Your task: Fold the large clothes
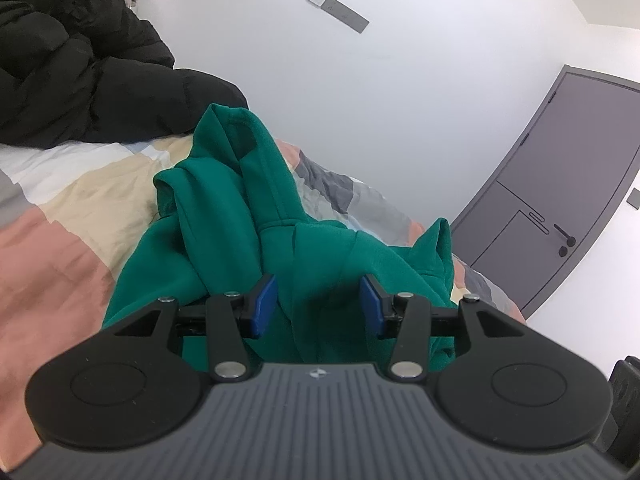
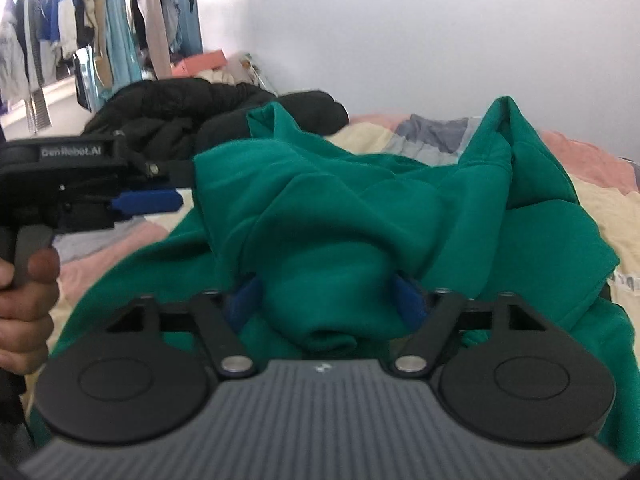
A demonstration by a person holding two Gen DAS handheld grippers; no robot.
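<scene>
One thick, soft green sweatshirt (image 1: 280,216) lies crumpled in rounded folds near the middle of the bed (image 1: 80,200), on a patchwork quilt of pink, cream and grey. The left tool (image 1: 318,306) is spread, fabric between its blue pads. The right tool (image 2: 326,298) is spread around a rolled fold. One puffy black jacket (image 1: 72,64) is heaped beyond.

- The left wrist view looks low across the patchwork-quilted bed (image 1: 72,184), tilted, toward a white wall and a grey door (image 1: 560,184) at far right.
- The right wrist view faces the far clothes rack (image 2: 80,20), level.
- Both sit close over the crumpled green fleece hoodie (image 1: 248,216) (image 2: 360,208), sharing it and the black puffer jacket (image 1: 72,60) (image 2: 168,116).
</scene>
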